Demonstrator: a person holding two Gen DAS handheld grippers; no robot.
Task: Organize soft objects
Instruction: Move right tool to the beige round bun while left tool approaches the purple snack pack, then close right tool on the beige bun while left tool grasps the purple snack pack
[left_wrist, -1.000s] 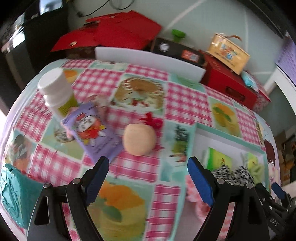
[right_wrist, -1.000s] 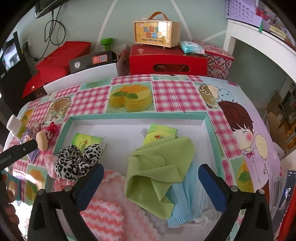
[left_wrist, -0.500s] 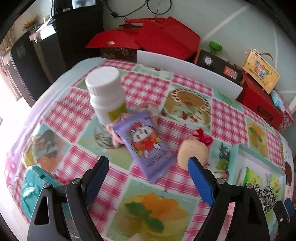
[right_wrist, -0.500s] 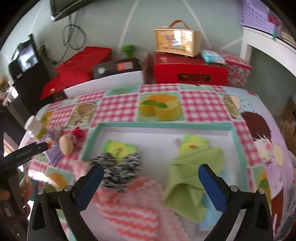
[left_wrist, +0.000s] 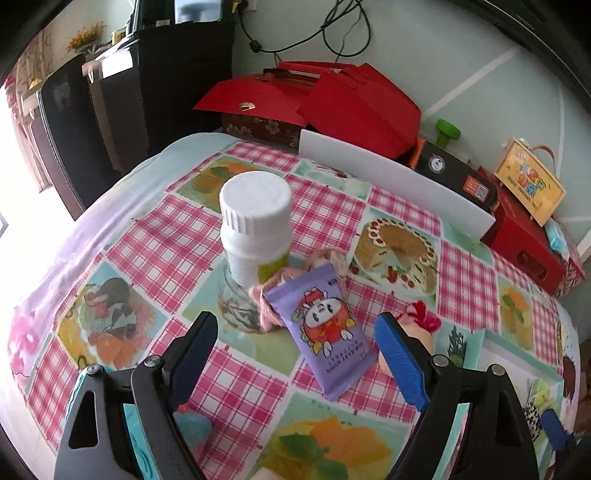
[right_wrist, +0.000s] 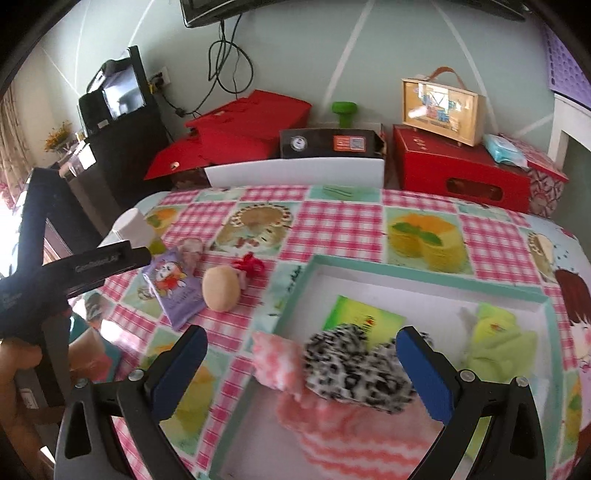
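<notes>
My left gripper (left_wrist: 295, 330) hangs open over the checked tablecloth, nothing between its blue pads. Just beyond it lies a purple snack packet (left_wrist: 325, 332) on a pink yarn tuft (left_wrist: 264, 301), beside an upright white bottle (left_wrist: 255, 229). A beige soft ball with a red bow (left_wrist: 421, 321) is partly hidden behind the right finger. My right gripper (right_wrist: 301, 343) is open above the left rim of the white tray (right_wrist: 406, 275). In the tray lie a leopard scrunchie (right_wrist: 354, 365), a pink striped cloth (right_wrist: 332, 435), a green cloth (right_wrist: 495, 343) and a green packet (right_wrist: 362, 314).
Red boxes (right_wrist: 458, 173), a black box (right_wrist: 328, 142) and a white board (right_wrist: 295, 171) line the table's far edge. A teal soft item (left_wrist: 192, 424) lies under the left gripper. A hand (right_wrist: 14, 365) holds the left gripper at the right view's left side.
Both grippers have swung left. The left one went from the beige ball to the bottle and purple packet. The right one went from over the green cloth to the scrunchie at the tray's left rim.
</notes>
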